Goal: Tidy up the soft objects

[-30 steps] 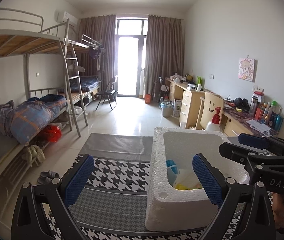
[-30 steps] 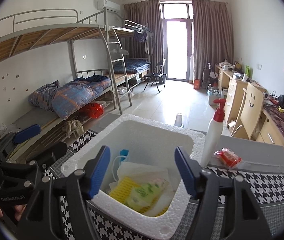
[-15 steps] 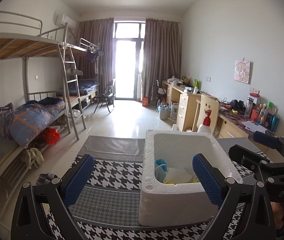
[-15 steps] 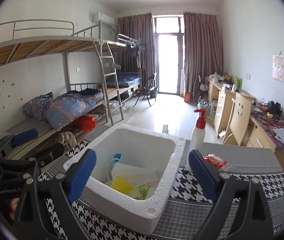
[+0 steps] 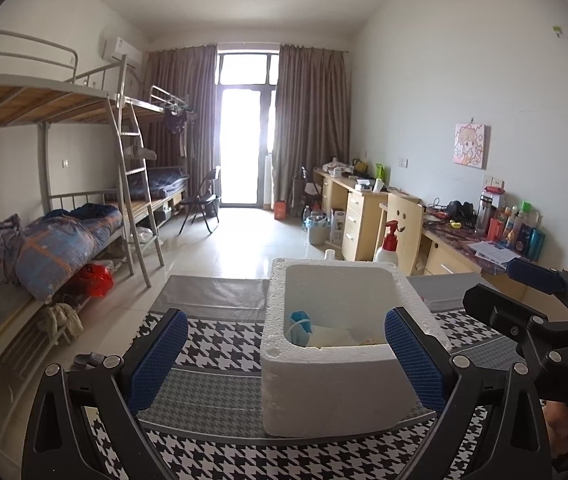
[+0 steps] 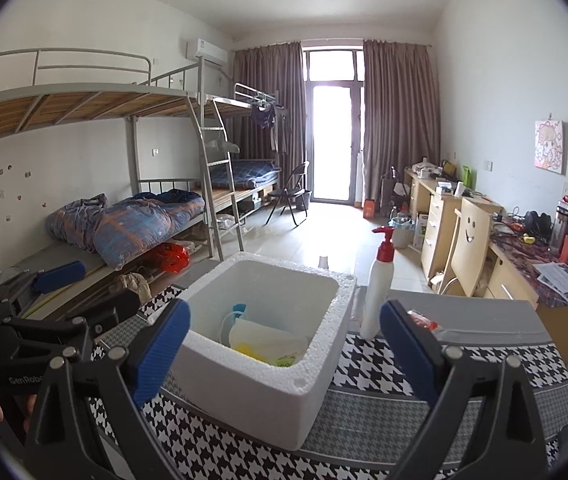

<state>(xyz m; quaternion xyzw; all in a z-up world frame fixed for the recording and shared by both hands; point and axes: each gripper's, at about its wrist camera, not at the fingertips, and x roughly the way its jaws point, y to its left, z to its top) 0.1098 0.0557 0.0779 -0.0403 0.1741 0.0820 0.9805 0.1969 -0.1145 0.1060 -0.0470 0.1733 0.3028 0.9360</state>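
Note:
A white foam box stands on the houndstooth cloth table; it also shows in the right wrist view. Inside lie soft items: a blue and white mask, a white packet and a yellow-green piece. My left gripper is open and empty, held back from the box's near side. My right gripper is open and empty, also back from the box. Each gripper shows at the edge of the other's view.
A white pump bottle with a red top stands right of the box. A small red packet lies behind my right finger. Bunk beds line the left wall, desks the right.
Both grippers have drawn back and up from the box, so it looks smaller and farther. The right gripper's jaws have opened wider. The box's contents have not moved.

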